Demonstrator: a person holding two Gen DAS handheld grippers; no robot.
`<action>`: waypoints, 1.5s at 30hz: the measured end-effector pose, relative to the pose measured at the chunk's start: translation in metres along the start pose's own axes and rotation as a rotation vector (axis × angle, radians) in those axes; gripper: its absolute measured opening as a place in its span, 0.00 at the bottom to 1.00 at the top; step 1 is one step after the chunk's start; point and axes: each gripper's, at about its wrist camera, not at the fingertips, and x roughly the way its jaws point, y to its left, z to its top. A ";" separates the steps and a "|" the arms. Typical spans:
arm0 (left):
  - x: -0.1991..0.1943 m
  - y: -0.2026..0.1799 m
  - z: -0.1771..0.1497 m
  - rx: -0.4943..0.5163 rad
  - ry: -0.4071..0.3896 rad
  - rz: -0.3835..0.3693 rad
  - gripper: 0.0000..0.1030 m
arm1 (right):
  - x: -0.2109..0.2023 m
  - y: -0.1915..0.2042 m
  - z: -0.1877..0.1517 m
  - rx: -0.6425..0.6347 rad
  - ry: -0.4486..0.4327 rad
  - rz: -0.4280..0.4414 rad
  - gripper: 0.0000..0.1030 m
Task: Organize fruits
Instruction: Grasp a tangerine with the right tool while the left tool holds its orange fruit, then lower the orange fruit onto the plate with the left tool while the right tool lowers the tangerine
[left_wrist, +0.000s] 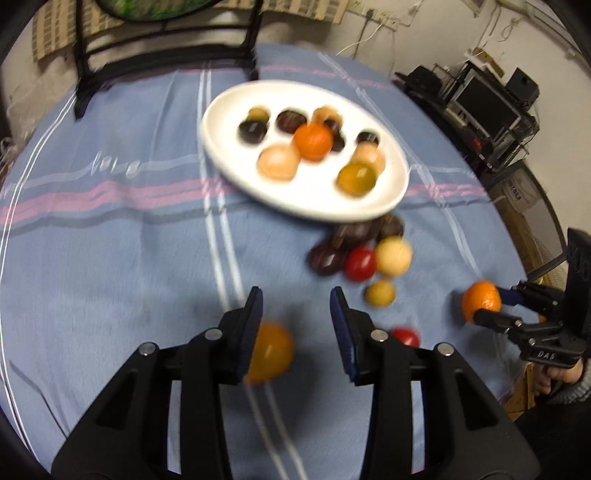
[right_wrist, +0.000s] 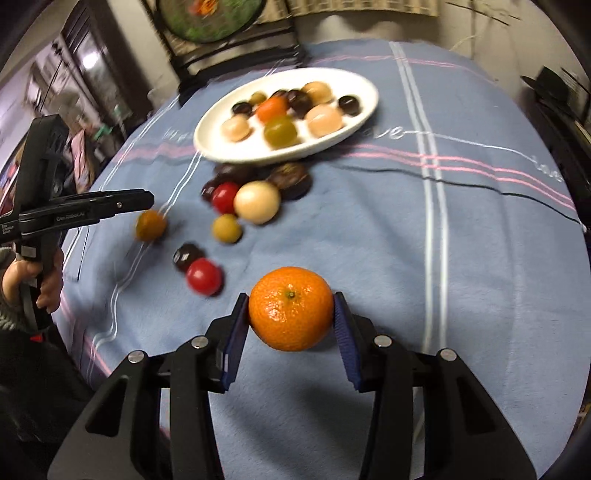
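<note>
I hold the orange (right_wrist: 291, 308) pinched in my right gripper (right_wrist: 291, 325), clear of the cloth, because it belongs on the plate (right_wrist: 207, 142); my left gripper (left_wrist: 296, 332) is narrow and empty.

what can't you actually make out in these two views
- Left wrist view: the orange-yellow fruit is motion-blurred and partly behind the left gripper finger; a firm grip is unclear.
- Both views: dark fruits are tucked under the white plate rim; count unclear.
- Left wrist view: a red fruit is half hidden behind the finger.
</note>
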 end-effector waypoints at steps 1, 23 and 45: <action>0.001 -0.004 0.009 0.012 -0.010 -0.005 0.37 | -0.002 -0.004 0.003 0.013 -0.012 -0.003 0.44; 0.024 0.024 -0.040 0.007 0.169 0.027 0.37 | 0.014 -0.003 0.051 0.031 -0.028 0.079 0.44; 0.060 -0.031 0.082 0.100 0.041 -0.009 0.38 | 0.035 -0.027 0.161 -0.004 -0.144 0.019 0.44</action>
